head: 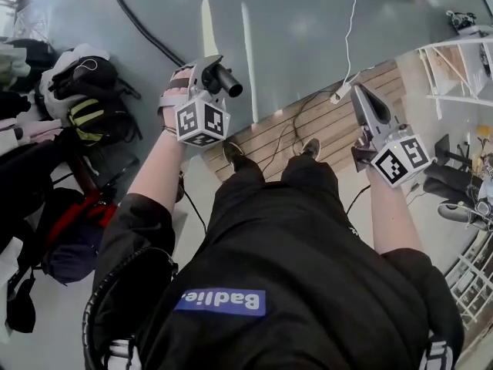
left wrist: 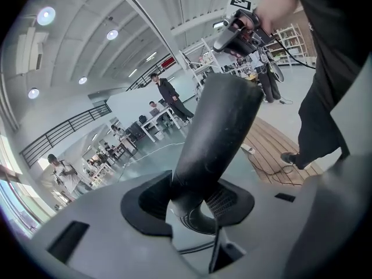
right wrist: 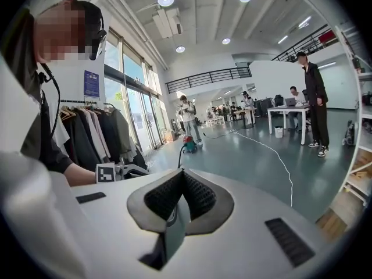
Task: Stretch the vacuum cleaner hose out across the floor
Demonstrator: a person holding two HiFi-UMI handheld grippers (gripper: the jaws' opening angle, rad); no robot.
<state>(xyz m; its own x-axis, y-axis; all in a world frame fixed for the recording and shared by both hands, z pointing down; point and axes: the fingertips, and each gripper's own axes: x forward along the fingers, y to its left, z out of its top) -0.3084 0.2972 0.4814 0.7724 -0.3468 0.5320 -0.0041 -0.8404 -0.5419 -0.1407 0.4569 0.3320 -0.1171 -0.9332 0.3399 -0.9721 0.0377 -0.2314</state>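
Note:
My left gripper (head: 214,72) is shut on the black rigid end of the vacuum hose (head: 229,83), which sticks out past its jaws. In the left gripper view that hose end (left wrist: 218,132) stands thick and dark between the pads of the left gripper (left wrist: 192,207). A thin black hose (head: 142,25) runs over the grey floor from the top edge toward this gripper. My right gripper (head: 360,96) is held out on the right, shut, with nothing in it; in its own view the right gripper (right wrist: 177,205) has its pads together. A small red and green vacuum cleaner (right wrist: 187,145) stands far off.
Bags and clothes (head: 85,106) are piled on the left, and a clothes rack (right wrist: 87,132) stands there. The person's feet stand on a wooden slatted board (head: 323,126). A white cable (head: 348,37) leads to a power strip (head: 340,93). White shelving (head: 454,68) is on the right. People (right wrist: 314,97) stand by tables.

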